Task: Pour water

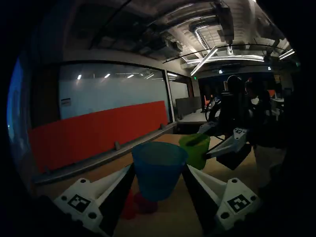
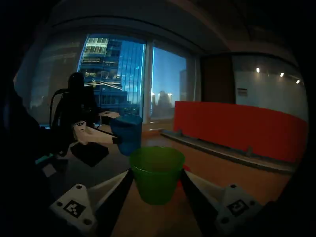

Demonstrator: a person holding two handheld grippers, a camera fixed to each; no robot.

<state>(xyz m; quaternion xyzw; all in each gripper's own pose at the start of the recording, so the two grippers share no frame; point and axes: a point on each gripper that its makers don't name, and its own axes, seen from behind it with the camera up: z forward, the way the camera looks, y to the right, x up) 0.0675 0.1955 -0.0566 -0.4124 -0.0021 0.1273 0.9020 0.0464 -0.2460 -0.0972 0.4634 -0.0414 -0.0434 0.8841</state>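
1. My left gripper [image 1: 158, 175] has its jaws squeezed onto both sides of the blue cup [image 1: 159, 160]. It's a smooth, see-through plastic tumbler, tapered toward the base and held upright.
2. The right gripper [image 2: 157, 177] is the same deal with the green cup [image 2: 157, 173]: same tapered plastic shape, jaws pressing on either side, upright.
3. The green cup sits close beside the blue cup. I can't tell if they touch.
4. Below the blue cup is the tan, matte table [image 1: 173, 217] and something rounded and red [image 1: 144, 203], too dim to make out.
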